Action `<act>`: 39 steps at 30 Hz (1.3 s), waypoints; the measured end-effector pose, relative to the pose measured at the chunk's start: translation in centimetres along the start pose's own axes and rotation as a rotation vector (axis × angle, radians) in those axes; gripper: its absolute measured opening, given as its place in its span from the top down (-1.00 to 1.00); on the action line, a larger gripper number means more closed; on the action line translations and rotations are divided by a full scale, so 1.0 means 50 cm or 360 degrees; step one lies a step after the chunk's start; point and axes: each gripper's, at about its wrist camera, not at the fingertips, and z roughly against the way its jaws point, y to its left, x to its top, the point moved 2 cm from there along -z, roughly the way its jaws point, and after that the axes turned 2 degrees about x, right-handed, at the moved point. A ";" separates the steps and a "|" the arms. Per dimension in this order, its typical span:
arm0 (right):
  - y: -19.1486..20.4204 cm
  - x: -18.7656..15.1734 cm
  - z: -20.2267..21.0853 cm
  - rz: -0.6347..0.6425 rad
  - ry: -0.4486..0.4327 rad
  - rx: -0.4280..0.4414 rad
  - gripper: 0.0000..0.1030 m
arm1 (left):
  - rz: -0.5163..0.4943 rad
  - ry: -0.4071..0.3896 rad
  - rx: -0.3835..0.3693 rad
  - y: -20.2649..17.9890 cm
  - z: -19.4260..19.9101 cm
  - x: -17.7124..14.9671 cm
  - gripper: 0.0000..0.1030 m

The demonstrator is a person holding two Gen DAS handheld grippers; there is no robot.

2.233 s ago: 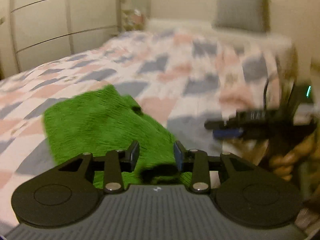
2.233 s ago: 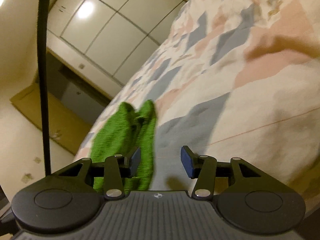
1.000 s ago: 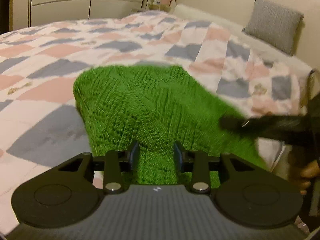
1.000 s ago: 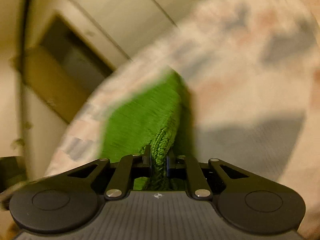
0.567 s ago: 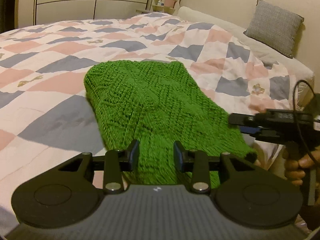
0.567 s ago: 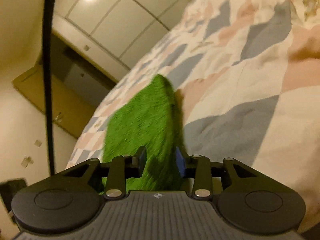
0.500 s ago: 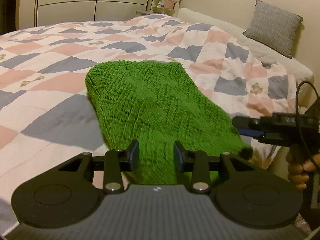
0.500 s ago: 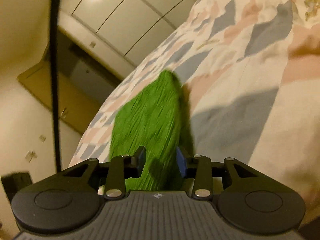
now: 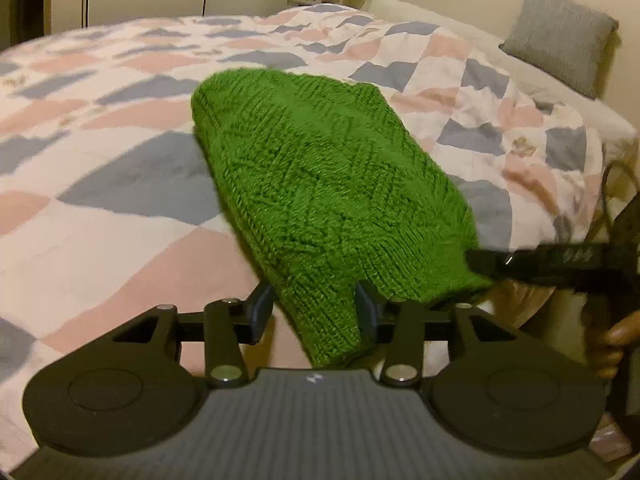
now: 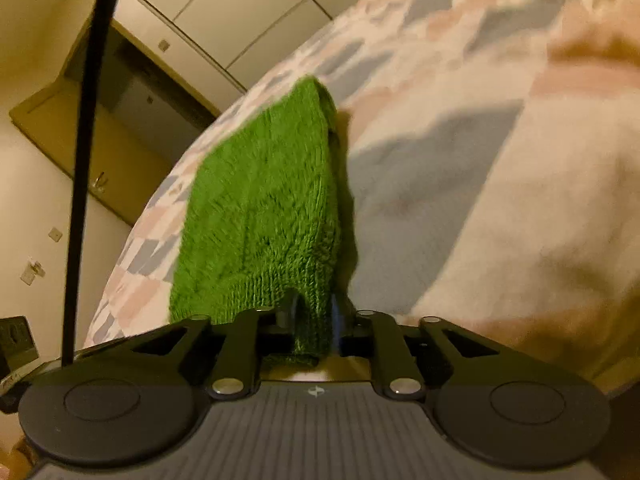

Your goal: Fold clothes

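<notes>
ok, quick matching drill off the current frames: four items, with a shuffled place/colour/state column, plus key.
Column 1
1. green knit garment
2. right gripper
3. grey cushion
4. left gripper

Column 2
A. closed on a corner of the knit
B. leaning at the head of the bed, by the wall
C. fingers apart, knit edge lying between them
D. folded, stretched over the patchwork bedspread, near edge lifted

Pairs: 1-D, 2-A, 3-B, 4-C
</notes>
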 end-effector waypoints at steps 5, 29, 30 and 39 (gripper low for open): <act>0.060 0.038 0.055 0.0203 -0.0265 -0.0067 0.40 | -0.0090 -0.0085 0.0048 -0.017 0.040 0.023 0.32; 0.077 0.179 -0.155 0.0602 -0.0149 0.0025 0.66 | -0.0134 -0.0172 -0.0015 0.034 -0.106 0.200 0.80; 0.072 0.184 -0.175 0.0611 -0.0126 0.0013 0.66 | -0.0148 -0.0164 -0.0009 0.036 -0.127 0.207 0.87; 0.015 0.210 -0.248 0.0561 0.0084 0.0047 0.83 | -0.0063 -0.0089 -0.0096 0.093 -0.193 0.201 0.94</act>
